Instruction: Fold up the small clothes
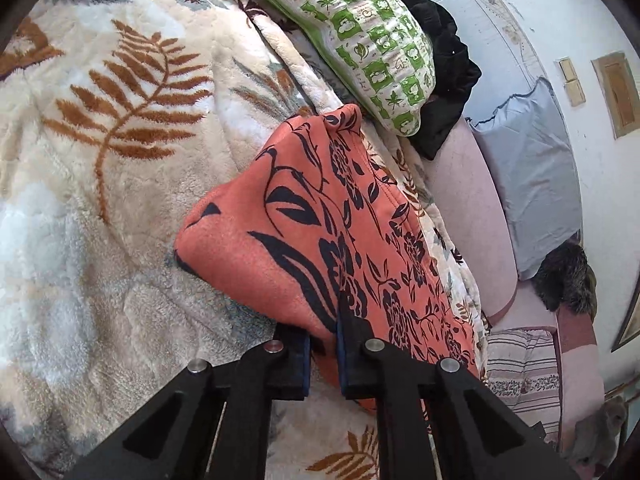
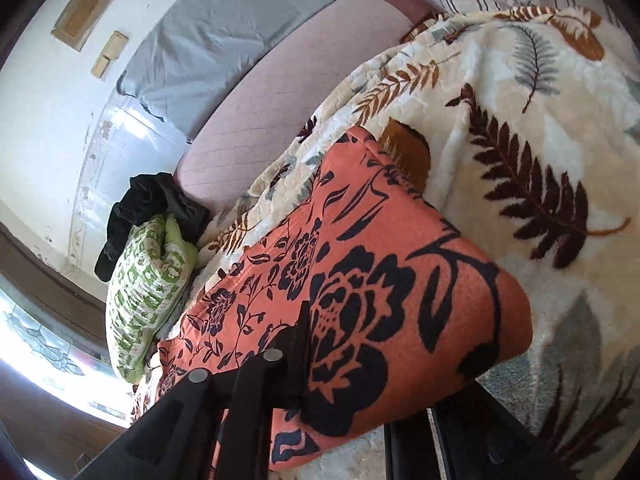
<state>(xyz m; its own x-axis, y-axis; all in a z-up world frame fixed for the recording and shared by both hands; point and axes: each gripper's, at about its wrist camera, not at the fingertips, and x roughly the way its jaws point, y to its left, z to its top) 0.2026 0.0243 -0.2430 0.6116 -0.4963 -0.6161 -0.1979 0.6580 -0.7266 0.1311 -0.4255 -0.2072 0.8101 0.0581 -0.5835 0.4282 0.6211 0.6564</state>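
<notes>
1. Left gripper point(image 1: 323, 354): black fingers with blue pads, lowest in the left wrist view. The jaws are clamped on the near edge of the garment, and a fold of cloth sits between the pads.
2. Right gripper point(image 2: 308, 344): black fingers at the bottom of the right wrist view. One finger lies over the cloth and the other is covered by it. The jaws are closed on the garment's edge.
3. Garment point(image 1: 320, 232): orange cloth printed with dark flowers and leaves. It stretches away from both grippers, its near edge is raised off the blanket, and its far end rests on the blanket near the pillow.
4. Blanket point(image 1: 120, 160): cream plush with brown and grey fern leaves. It lies under and around the garment and covers most of the bed.
5. Pillow point(image 1: 360, 40): green and white patterned case, lying on the blanket beyond the garment's far end.
6. Black clothing point(image 1: 440, 60): a crumpled dark heap touching the pillow on its far side.
7. Pink cushion point(image 1: 468, 208): a long padded edge beside the blanket.
8. Grey pillow point(image 1: 528, 168): it leans between the pink cushion and the white wall point(image 1: 592, 20).
</notes>
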